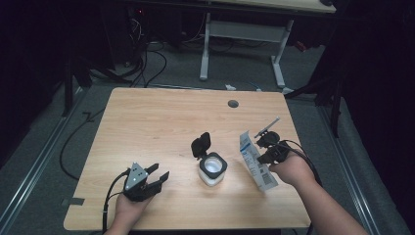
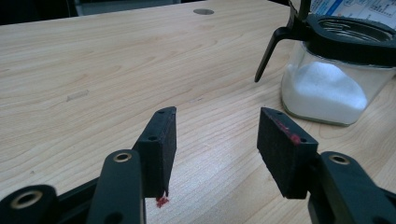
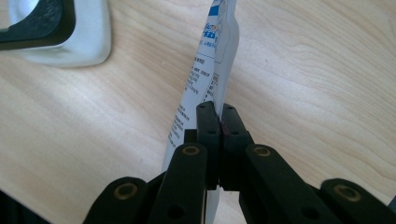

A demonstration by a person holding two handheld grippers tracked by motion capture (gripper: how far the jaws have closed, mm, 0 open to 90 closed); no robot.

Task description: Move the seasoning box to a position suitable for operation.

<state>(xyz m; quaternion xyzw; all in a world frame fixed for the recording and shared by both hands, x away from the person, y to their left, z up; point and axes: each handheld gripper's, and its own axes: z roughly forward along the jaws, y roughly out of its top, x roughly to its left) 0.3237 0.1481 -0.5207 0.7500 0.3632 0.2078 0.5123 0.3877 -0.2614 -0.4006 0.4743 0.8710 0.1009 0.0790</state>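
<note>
Fingers of the right gripper [image 3: 217, 122] are pressed together on a white and blue packet [image 3: 205, 74], pinching its thin edge in the middle of the right gripper view. In the high view that gripper [image 1: 266, 147] sits right of centre, and the packet [image 1: 255, 160] hangs from it as a slanted strip running down toward the lower right, near the desk [image 1: 156, 122] surface.

A glass jar [image 1: 212, 169] stands at the centre of the high view, just left of the packet and apart from it. Its black hinged lid [image 1: 201, 145] is flipped up and leans to the upper left. White powder fills the lower part of the jar [image 2: 329, 88], which shows at the upper right of the left gripper view.

The left gripper [image 1: 155, 179] lies in the lower left of the high view, well apart from the jar, pointing right. Its fingers [image 2: 161, 149] stand open with bare desk between them, holding nothing. A small red mark shows on the tip of one.
</note>
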